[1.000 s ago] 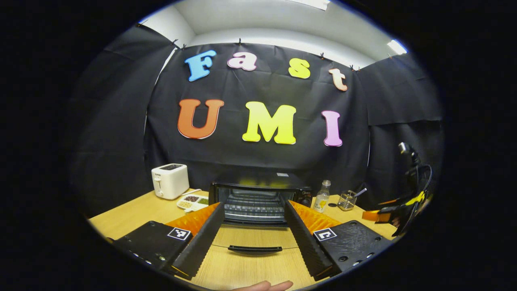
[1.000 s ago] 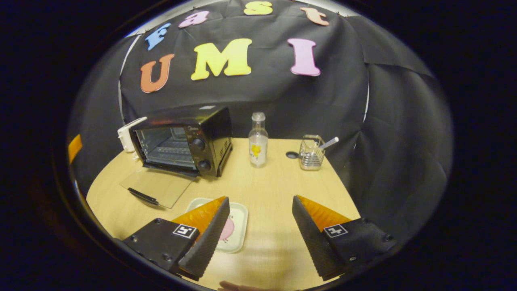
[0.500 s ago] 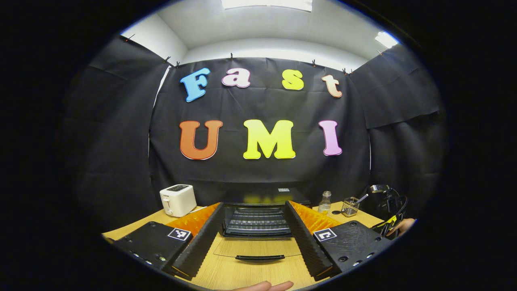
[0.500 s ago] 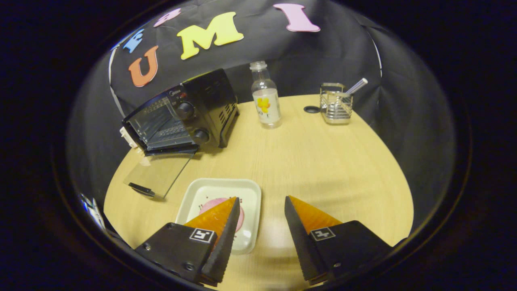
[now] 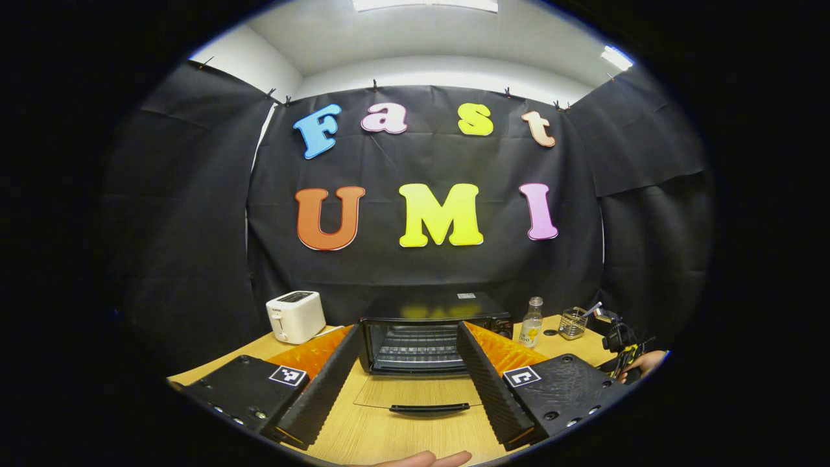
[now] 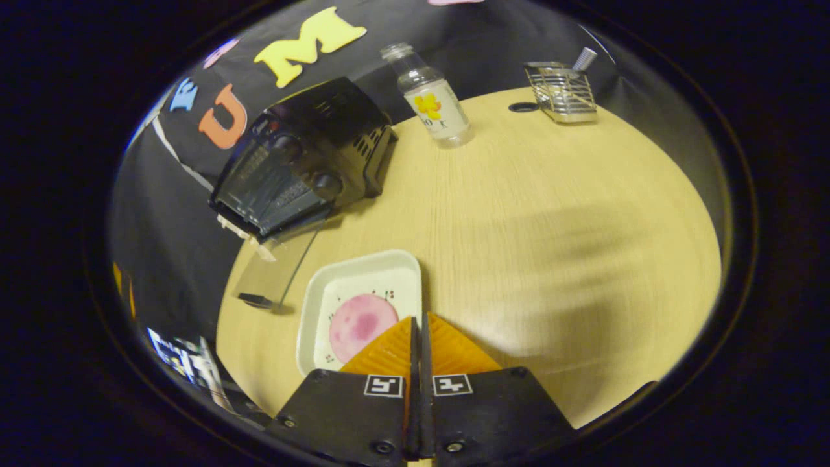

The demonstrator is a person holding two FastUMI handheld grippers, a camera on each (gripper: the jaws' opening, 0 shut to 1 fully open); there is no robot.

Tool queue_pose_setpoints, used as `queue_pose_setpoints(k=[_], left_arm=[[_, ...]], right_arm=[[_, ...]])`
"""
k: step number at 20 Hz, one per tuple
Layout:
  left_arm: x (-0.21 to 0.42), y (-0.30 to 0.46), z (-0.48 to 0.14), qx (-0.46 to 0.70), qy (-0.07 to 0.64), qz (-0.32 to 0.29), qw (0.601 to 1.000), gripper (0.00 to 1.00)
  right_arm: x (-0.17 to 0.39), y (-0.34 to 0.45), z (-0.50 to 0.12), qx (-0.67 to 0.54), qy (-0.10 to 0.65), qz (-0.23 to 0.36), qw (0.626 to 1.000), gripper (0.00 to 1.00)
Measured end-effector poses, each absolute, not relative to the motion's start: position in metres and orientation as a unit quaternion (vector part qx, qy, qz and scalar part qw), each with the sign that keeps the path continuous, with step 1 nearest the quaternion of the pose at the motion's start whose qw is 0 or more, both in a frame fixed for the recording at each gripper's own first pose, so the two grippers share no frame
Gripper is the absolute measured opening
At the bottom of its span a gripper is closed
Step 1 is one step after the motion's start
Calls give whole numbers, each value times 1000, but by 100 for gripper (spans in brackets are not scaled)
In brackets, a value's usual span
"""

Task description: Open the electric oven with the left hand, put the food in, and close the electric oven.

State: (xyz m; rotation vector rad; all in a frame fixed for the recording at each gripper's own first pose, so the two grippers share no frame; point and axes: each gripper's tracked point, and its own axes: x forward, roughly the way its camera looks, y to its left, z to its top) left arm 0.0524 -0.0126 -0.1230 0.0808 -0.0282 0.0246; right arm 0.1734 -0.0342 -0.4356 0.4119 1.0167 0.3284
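The electric oven [image 5: 431, 334] stands on the wooden worktop [image 6: 551, 214] near the back wall of black cloth, with its glass door [image 5: 418, 392] folded down flat onto the worktop and a dark handle [image 5: 428, 408] along the door's near edge. A wire rack shows inside the open cavity. In the left gripper view the left claw [image 5: 408, 376] is held wide open, its two fingers spread to either side of the oven's mouth and above the lowered door, holding nothing. A white toaster [image 5: 296, 316] sits to the left of the oven. On the other side of the oven stand a clear bottle [image 5: 531, 322] and, beyond it, a small wire basket [image 5: 572, 323]. Far off at the right edge of this view the other gripper shows dimly with a hand behind it.

In the right gripper view the food, a round pink slice [image 6: 363, 319], lies in a white square tray [image 6: 360, 272] on the worktop, in front of the oven and just beside the open door. The right claw [image 6: 419, 340] is closed, its two fingers drawn together with hardly a slit between them, right at the tray's near right edge. Whether they pinch the tray's rim cannot be told from here. The bottle and the wire basket stand well apart from the tray at the worktop's far side.
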Motion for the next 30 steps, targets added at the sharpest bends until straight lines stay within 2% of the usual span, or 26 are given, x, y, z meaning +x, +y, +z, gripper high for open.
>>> queue_pose_setpoints(k=[3, 5, 6, 7, 9, 10, 17, 19, 21, 22, 30], left_arm=[[45, -10, -120, 40, -12, 16, 999, 94], [37, -8, -115, 41, -16, 19, 999, 94], [33, -7, -113, 41, -17, 19, 999, 94], [29, -7, -111, 41, -19, 19, 999, 95], [20, -6, -108, 42, -22, 20, 999, 94], [15, -5, -106, 44, -24, 21, 999, 94], [-23, 1, -113, 51, -18, 16, 998, 94], [-35, 2, -115, 54, -18, 12, 998, 94], [-49, 4, -118, 55, -13, 10, 998, 94], [-54, 6, -121, 53, -11, 10, 998, 94], [-90, 24, -118, 66, -27, 11, 997, 94]], right_arm=[[170, -34, -433, 291, 494, 172, 801, 2], [169, -35, -433, 327, 496, 173, 786, 1], [168, -37, -432, 335, 495, 173, 783, 4], [167, -40, -431, 335, 492, 171, 785, 0], [164, -46, -428, 333, 486, 160, 792, 0], [162, -53, -426, 330, 481, 153, 798, 4], [132, -78, -384, 326, 442, 122, 826, 0], [119, -77, -365, 319, 431, 121, 835, 4], [106, -73, -345, 317, 418, 124, 842, 4], [100, -71, -335, 316, 414, 124, 845, 0], [68, -13, -279, 302, 389, 147, 858, 0]])
